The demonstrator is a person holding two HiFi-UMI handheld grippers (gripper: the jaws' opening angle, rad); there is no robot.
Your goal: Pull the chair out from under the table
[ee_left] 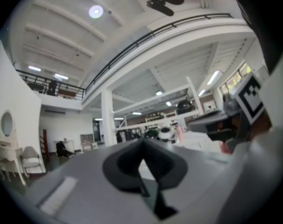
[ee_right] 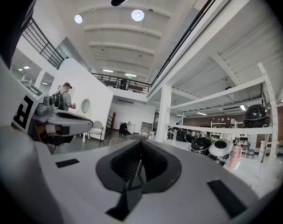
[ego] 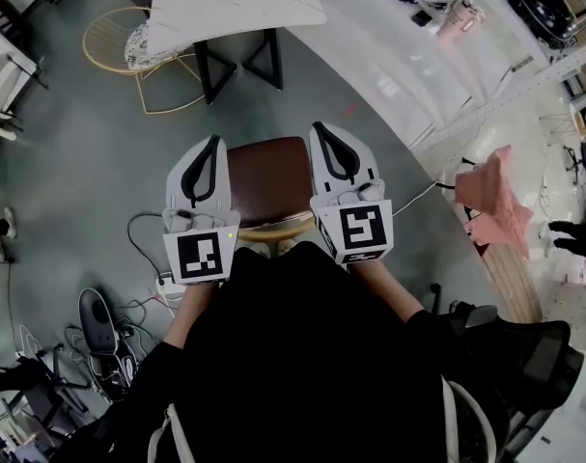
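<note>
- Twin grippers lead the frame: the left gripper (ego: 212, 143) and the right gripper (ego: 323, 128) are held level and side by side in front of the person. Each has its jaws pressed together on nothing, as the left gripper view (ee_left: 142, 141) and the right gripper view (ee_right: 140, 143) both confirm.
- Grey floor (ego: 80, 162) fills most of the head view. A white-topped table (ego: 237, 3) on black legs stands at the far end.
- Directly below and between the two grippers sits the chair (ego: 269, 181), with its brown seat close in front of the person. It is well apart from that table and appears already clear of it.
- Its pale curved backrest (ego: 273, 228) lies at the near edge, so the chair seems to face away from the person, toward the table. Its front-to-back line runs straight up the head view.
- If more pulling is wanted, the sound approach is to open both grippers and take the backrest rim evenly on either side. Draw straight back along that line so the chair does not twist.
- A thin cable (ego: 138, 234) trails on the floor just left of the chair and could snag a leg.
</note>
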